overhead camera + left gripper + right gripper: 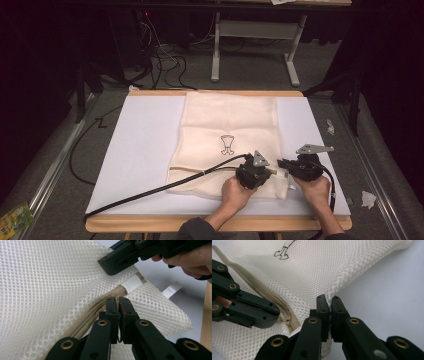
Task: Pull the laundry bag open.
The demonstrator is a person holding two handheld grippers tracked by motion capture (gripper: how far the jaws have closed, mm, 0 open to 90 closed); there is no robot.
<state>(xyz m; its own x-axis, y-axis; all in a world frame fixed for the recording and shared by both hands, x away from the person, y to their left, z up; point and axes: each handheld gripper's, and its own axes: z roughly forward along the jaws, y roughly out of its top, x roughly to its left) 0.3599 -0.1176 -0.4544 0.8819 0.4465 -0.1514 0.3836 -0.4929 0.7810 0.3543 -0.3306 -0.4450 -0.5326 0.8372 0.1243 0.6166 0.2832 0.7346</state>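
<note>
our left tongs [117,300] clamp the zipper pull [287,321], right tongs [329,300] pinch the mesh bag [230,125] edge — we keep it taut, pull straight.

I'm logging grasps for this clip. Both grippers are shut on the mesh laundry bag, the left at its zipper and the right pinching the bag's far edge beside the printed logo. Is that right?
Not quite. The right gripper pinches the mesh laundry bag at its near right edge, close to the zipper end, well away from the printed logo; the high view shows this. The left gripper is shut at the zipper.
</note>
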